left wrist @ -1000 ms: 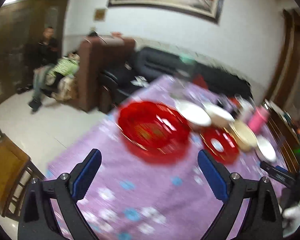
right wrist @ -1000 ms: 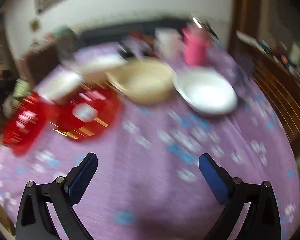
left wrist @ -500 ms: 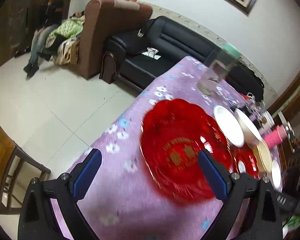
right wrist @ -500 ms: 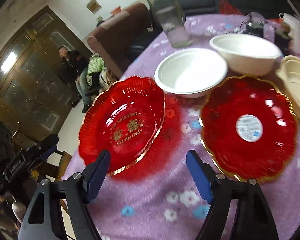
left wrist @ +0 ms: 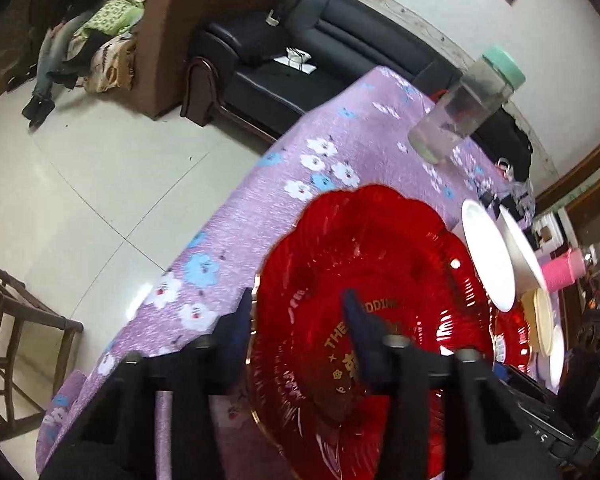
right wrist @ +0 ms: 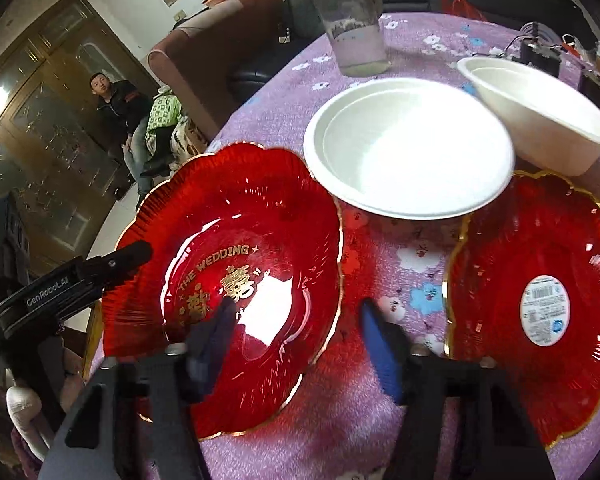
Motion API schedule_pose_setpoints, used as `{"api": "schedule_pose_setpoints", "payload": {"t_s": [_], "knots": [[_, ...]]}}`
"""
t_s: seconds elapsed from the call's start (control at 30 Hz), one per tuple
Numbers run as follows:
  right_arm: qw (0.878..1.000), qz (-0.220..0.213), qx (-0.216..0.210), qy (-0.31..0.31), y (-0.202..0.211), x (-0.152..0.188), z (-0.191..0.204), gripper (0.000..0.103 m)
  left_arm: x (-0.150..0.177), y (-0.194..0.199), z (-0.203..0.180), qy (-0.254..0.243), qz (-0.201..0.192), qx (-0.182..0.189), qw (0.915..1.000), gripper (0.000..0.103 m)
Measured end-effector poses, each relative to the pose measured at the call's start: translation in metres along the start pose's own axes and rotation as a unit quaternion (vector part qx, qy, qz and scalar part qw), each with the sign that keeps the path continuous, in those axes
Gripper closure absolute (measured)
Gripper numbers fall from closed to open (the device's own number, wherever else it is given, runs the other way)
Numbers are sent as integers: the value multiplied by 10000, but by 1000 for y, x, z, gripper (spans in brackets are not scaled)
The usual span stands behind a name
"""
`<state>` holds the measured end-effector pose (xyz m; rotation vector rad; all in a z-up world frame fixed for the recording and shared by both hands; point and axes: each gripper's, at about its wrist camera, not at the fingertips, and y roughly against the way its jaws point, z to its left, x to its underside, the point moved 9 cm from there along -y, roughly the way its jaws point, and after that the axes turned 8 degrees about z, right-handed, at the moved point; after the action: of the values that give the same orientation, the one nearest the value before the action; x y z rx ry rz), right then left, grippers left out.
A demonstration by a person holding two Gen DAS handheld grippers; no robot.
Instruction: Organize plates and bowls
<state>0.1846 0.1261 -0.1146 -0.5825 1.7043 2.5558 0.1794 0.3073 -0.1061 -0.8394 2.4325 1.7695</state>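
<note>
Now both half-open grippers, left gripper and right gripper, straddle the red plate rims, ungrasped.

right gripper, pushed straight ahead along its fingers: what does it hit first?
Most likely the right gripper meets the rim of the red wedding plate, already between its open fingers. Beyond lies bare purple tablecloth, then the white plate. Depth is uncertain.

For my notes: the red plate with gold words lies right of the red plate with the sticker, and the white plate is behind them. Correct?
Not quite: the right wrist view shows the red plate with gold words left of the red plate with the sticker. The white plate is behind them, as you wrote.
</note>
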Motion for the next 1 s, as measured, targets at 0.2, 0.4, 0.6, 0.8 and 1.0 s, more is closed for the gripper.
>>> {"api": "schedule_pose_setpoints", "payload": {"t_s": [0.2,0.4,0.6,0.8,1.0], "knots": [[9998,-149,154,-8,2,-3,-10,81,3,4,3,16,-81,-132,9999,80],[9960,-657,360,478,34,-2,6,84,5,40,-5,-65,-520,-164,9985,80],[9923,-854,375,816,53,14,19,84,24,74,-9,-131,-839,-148,9963,80],[9948,-523,374,789,22,42,6,84,44,61,0,-123,-798,-458,9957,80],[9965,-356,385,644,4,48,-4,84,54,35,11,-42,-512,-645,9966,80]]}}
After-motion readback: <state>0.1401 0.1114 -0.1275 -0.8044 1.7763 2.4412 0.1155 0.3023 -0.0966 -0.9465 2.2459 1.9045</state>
